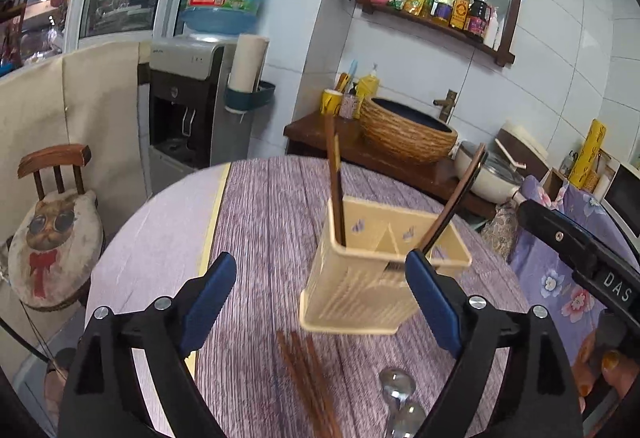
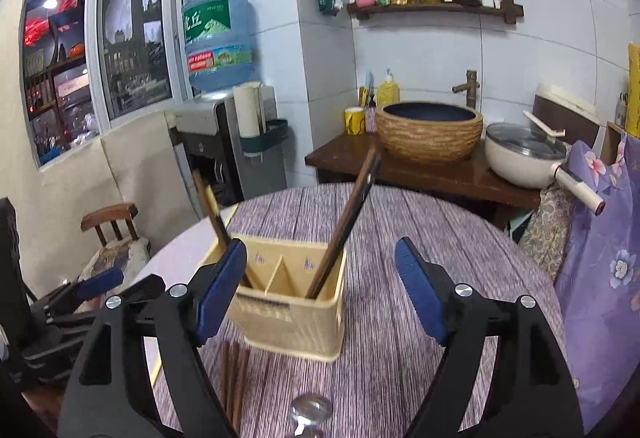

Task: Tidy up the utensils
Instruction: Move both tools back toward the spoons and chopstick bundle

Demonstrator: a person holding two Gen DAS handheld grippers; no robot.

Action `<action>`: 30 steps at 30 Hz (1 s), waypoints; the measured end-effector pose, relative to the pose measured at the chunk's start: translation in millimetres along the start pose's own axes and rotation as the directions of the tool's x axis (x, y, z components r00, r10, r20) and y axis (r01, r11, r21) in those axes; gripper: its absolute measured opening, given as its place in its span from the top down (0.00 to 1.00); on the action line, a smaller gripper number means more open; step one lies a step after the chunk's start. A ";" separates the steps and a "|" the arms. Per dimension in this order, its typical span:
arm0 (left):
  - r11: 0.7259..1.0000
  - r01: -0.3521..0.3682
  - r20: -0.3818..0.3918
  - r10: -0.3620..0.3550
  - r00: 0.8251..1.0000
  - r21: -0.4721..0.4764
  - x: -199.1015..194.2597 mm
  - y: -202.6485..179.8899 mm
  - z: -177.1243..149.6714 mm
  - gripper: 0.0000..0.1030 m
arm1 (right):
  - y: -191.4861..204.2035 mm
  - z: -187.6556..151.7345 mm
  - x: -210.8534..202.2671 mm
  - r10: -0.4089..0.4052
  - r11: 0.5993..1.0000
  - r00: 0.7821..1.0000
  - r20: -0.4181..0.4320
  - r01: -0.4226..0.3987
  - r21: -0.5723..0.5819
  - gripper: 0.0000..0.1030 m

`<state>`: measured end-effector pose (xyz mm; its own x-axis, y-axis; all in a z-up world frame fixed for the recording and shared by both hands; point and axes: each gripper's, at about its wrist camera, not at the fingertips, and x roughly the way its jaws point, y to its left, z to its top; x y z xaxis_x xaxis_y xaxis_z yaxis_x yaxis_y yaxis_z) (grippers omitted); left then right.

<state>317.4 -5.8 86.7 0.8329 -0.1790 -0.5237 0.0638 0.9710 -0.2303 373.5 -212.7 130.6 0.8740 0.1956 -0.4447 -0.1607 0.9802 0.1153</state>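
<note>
Partly done: chopsticks [image 1: 335, 174] and a dark utensil [image 1: 456, 198] are standing in the holder [image 1: 360, 278], ahead of both jaws.

Loose chopsticks [image 1: 308, 382] and spoons [image 1: 396, 394] are still lying below the left gripper [image 1: 320, 302] and right gripper [image 2: 320, 286] (both gaping wide, holding nothing).

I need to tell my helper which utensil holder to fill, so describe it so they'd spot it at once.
On the round table with the purple wood-grain cover stands a cream plastic utensil holder. Unlike the chopsticks lying flat nearby, it is a perforated box, divided inside, with dark utensils upright in it.
</note>
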 end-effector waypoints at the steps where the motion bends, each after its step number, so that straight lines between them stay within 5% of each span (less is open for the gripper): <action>1: 1.000 0.000 -0.014 0.000 1.000 -0.005 0.5 3.0 -5.8 0.16 | 0.3 -8.3 -1.2 -0.006 1.000 1.000 -0.013 0.006 -0.004 0.26; 10: 0.996 -0.087 -0.149 0.083 0.985 -0.020 5.2 32.5 -72.0 0.15 | 9.8 -91.4 1.7 -0.101 0.990 0.983 -0.155 0.084 -0.109 0.22; 18: 0.992 -0.110 -0.198 0.097 0.975 -0.056 -7.5 49.6 -112.7 0.17 | 8.0 -173.9 22.6 -0.075 0.997 0.926 -0.369 0.072 -0.021 0.22; 30: 0.996 -0.085 -0.205 0.080 0.975 -0.015 -4.6 32.9 -123.1 0.17 | 24.0 -203.6 34.3 -0.050 0.998 0.884 -0.464 0.026 -0.059 0.26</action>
<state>248.0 7.5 -19.4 0.7047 -0.1290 -0.6976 -0.0154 0.9803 -0.1968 306.3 -176.5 -62.8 0.5679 0.1377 -0.8115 -0.1649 0.9849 0.0517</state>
